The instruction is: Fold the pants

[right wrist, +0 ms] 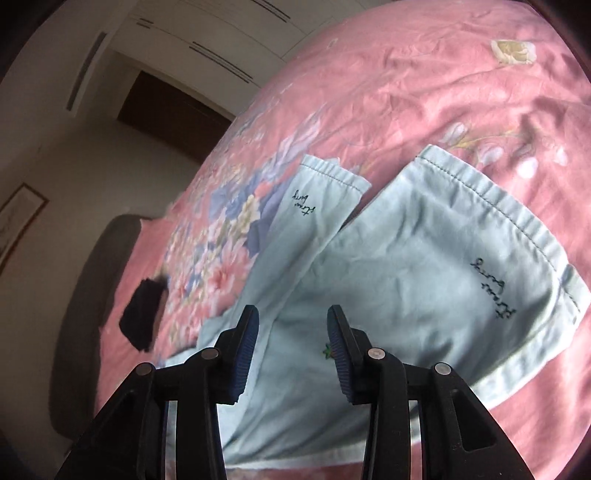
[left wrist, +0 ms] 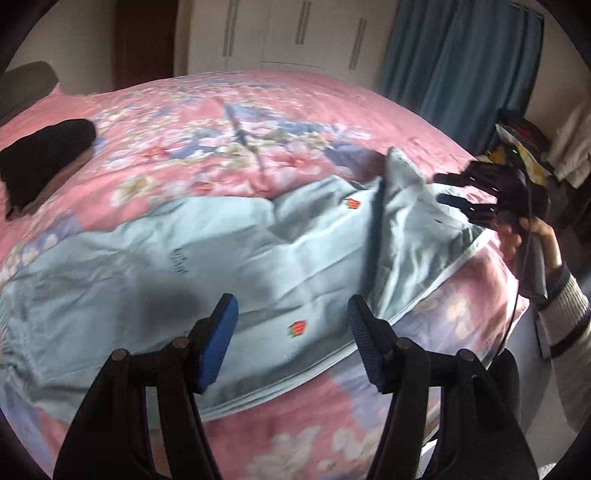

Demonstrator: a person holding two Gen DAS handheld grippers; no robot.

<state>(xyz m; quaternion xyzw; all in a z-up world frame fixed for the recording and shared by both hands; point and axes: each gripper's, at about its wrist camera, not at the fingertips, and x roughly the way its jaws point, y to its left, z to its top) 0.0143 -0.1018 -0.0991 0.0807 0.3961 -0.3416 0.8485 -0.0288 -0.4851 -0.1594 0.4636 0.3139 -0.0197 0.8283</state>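
Observation:
Pale blue pants (left wrist: 184, 251) with small red strawberry motifs lie crumpled across the pink floral bedspread (left wrist: 221, 122). My left gripper (left wrist: 291, 306) hovers over their near edge, open, with nothing between its blue pads. At the right, a hand (left wrist: 543, 236) holds my right gripper (left wrist: 439, 189) beside a raised fold of the pants (left wrist: 402, 177). In the right wrist view the pants (right wrist: 406, 266) spread out with both leg cuffs (right wrist: 332, 173) pointing away. There my right gripper (right wrist: 293, 325) stands open just above the cloth, pinching nothing.
A black garment (left wrist: 44, 155) (right wrist: 142, 317) lies near the grey headboard (left wrist: 29, 81). White wardrobe doors (left wrist: 295, 33) and a blue curtain (left wrist: 461, 55) stand behind the bed. A striped sleeve (left wrist: 569, 317) and cluttered shelves (left wrist: 524, 147) are at the right bed edge.

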